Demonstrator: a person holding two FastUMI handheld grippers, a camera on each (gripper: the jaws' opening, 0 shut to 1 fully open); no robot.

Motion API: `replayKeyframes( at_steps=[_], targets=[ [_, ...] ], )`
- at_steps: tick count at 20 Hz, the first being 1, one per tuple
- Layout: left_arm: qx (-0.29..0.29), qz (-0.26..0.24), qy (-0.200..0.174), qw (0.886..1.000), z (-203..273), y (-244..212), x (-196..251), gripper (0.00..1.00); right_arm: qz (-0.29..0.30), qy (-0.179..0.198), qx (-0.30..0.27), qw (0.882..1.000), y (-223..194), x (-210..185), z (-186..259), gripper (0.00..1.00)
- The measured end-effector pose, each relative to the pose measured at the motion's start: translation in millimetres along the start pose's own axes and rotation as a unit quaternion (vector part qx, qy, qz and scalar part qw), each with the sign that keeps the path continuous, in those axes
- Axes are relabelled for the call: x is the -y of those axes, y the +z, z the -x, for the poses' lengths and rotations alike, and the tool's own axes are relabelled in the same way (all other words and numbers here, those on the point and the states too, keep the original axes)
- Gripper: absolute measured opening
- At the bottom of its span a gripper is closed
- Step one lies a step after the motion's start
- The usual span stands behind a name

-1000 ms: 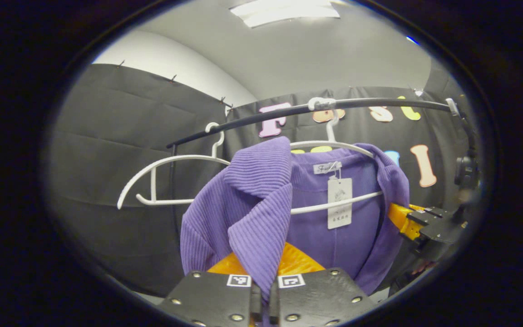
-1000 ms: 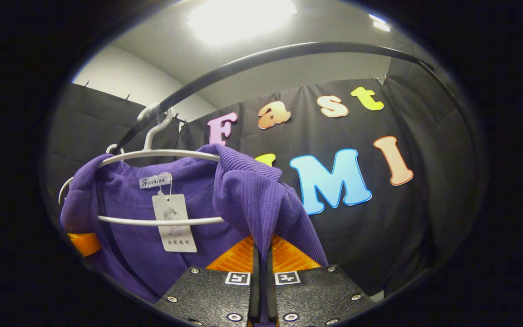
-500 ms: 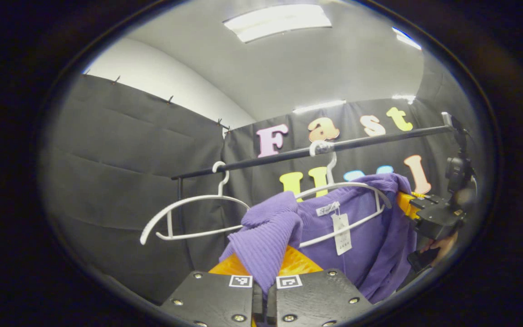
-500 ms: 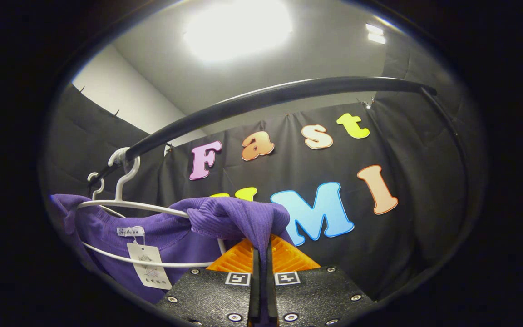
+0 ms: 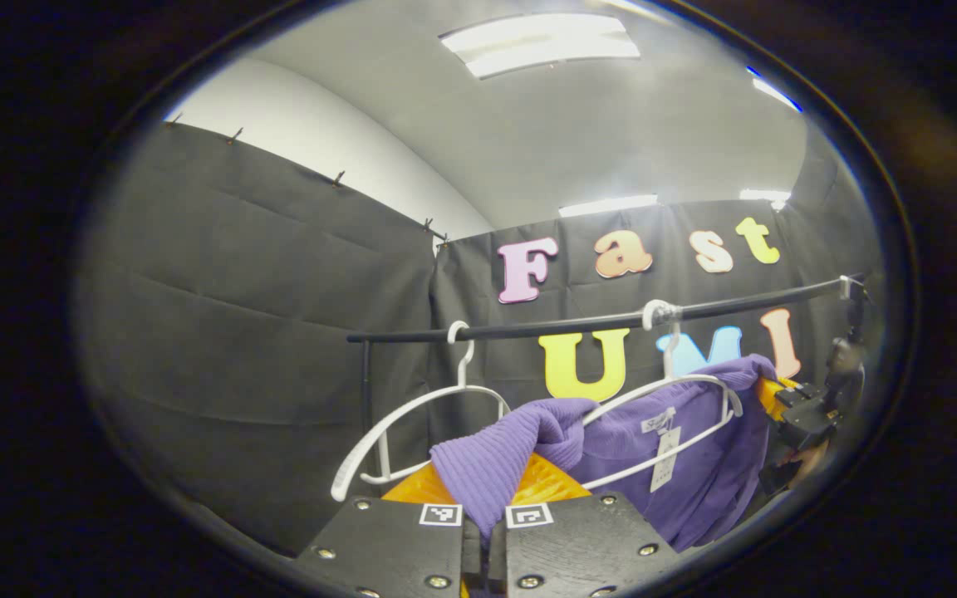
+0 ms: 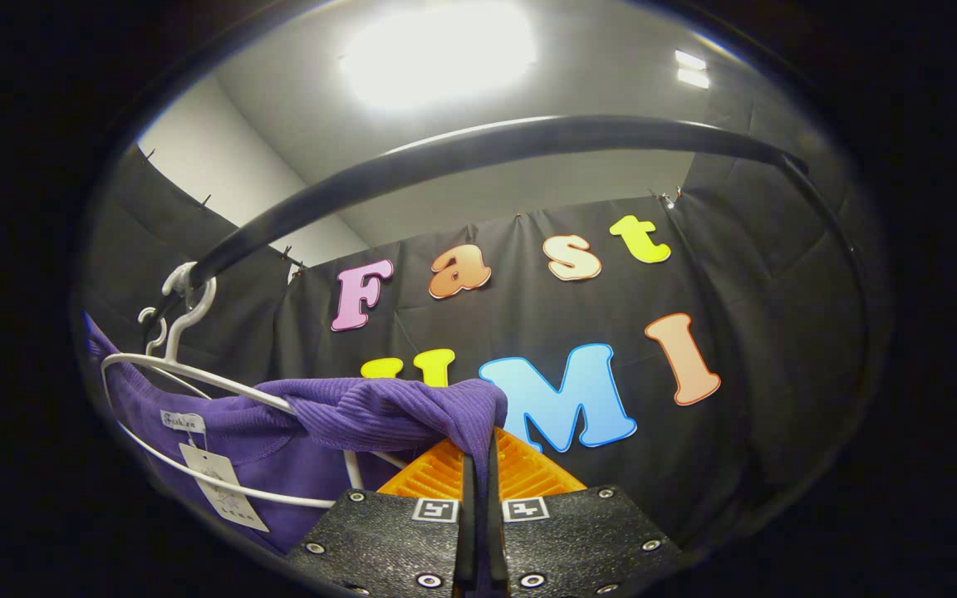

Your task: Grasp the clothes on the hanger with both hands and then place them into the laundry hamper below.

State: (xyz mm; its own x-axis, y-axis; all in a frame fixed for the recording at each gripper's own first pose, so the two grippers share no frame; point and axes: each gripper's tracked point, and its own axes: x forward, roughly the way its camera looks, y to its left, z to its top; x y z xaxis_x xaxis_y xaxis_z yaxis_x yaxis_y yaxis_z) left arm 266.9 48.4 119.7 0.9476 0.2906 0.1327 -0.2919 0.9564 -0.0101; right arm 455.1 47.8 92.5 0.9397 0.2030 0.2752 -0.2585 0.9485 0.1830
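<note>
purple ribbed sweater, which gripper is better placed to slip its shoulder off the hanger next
Left, probably. The left gripper has its shoulder of the purple ribbed sweater bunched clear of the white wire hanger. The right gripper holds cloth draped over that hanger's arm, so it needs more lifting.

Rail (image 5: 578, 322): landmark, before the booth wall.
Hangers (image 5: 412, 415): two, hooked on the rail.
Sweater (image 5: 694, 465): below the rail, on one hanger.

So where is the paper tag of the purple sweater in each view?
Left gripper view: the tag hangs right of centre, low, below the collar.
Right gripper view: the tag hangs at lower left.
Shared landmark: the white hanger holding the sweater.
</note>
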Motion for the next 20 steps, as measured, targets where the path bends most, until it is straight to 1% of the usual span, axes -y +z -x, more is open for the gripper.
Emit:
replayKeyframes(
  at_steps=[2,6,8,9,10,11,13,15,16,17,20],
  targets=[
    [0.003,0.015,-0.002,1.000,-11,6,-15,0.09,-0.014,0.003,-0.019,1.000,-15,1,-4,0.05],
    [0.014,0.047,-0.018,0.999,-30,21,-36,0.09,-0.047,0.012,-0.052,0.997,-42,-4,-11,0.05],
    [0.010,0.066,-0.025,0.997,-39,22,-45,0.00,-0.072,0.020,-0.071,0.995,-55,-4,-16,0.05],
    [0.009,0.072,-0.028,0.997,-44,22,-50,0.00,-0.083,0.025,-0.082,0.993,-62,-6,-17,0.05],
    [0.006,0.077,-0.032,0.997,-51,20,-53,0.04,-0.096,0.030,-0.093,0.991,-68,-8,-18,0.05],
    [0.003,0.081,-0.035,0.996,-56,18,-55,0.04,-0.106,0.035,-0.102,0.989,-74,-8,-19,0.05],
    [-0.004,0.073,-0.046,0.996,-63,14,-55,0.04,-0.112,0.038,-0.120,0.986,-86,-5,-18,0.05],
    [-0.014,0.058,-0.056,0.997,-65,9,-52,0.04,-0.125,0.042,-0.147,0.980,-105,-6,-13,0.05],
    [-0.019,0.053,-0.060,0.997,-64,5,-50,0.09,-0.133,0.042,-0.160,0.977,-113,-5,-10,0.05],
    [-0.024,0.049,-0.063,0.997,-62,1,-50,0.04,-0.137,0.041,-0.169,0.975,-121,-5,-7,0.05],
    [-0.032,0.036,-0.063,0.997,-53,-9,-51,0.04,-0.122,0.041,-0.193,0.973,-141,-6,5,0.05]
  ],
)
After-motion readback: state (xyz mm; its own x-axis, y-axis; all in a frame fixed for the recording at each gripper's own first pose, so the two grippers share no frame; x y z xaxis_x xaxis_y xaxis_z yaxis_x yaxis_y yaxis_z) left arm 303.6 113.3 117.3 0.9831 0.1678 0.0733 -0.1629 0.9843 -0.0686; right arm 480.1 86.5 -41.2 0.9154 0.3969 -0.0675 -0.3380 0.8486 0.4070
